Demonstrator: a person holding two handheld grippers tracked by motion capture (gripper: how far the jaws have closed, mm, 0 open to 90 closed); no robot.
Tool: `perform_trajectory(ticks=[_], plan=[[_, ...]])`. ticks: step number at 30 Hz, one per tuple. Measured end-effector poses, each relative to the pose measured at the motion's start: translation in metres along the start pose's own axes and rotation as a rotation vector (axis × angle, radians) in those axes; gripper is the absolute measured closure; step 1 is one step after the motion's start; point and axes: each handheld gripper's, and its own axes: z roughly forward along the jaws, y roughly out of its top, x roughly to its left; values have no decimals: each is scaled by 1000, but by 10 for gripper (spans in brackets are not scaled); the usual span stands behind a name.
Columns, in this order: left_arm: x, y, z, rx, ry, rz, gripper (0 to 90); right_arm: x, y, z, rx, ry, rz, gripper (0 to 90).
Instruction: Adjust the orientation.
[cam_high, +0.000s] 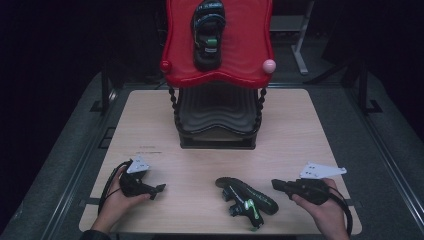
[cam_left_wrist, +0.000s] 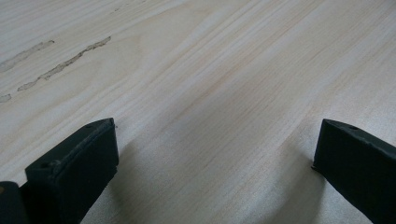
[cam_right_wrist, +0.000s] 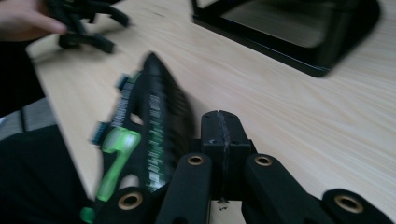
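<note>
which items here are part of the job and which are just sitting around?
In play:
- sandal on the table, beside the right gripper, whose jaws are shut with nothing between them
- matching sandal on the red top shelf of the rack
- left gripper, open over bare table

Lying about:
- black lower shelf
- pink knob

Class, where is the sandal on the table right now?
In the high view the sandal lies on its side near the table's front edge, just left of the right gripper.

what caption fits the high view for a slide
Two hand-held grippers, left and right, flank a black sandal on the table.
</note>
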Motion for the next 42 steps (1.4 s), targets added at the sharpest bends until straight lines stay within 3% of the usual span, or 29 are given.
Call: perform_trajectory(ticks=[5, 8, 16, 22, 33, 42], plan=[[0, 0, 0, 0, 0, 0, 0, 16, 4, 7, -4, 66, -23, 900], [0, 0, 0, 0, 0, 0, 0, 28, 6, 18, 22, 108, -49, 900], [0, 0, 0, 0, 0, 0, 0, 39, 2, 35, 87, 116, -86, 900], [0, 0, 0, -1, 0, 0, 0, 41, 0, 36, 86, 107, -102, 900], [0, 0, 0, 0, 0, 0, 0, 28, 4, 32, 59, 83, -70, 900], [0, 0, 0, 0, 0, 0, 0, 6, 10, 32, 42, 37, -41, 900]])
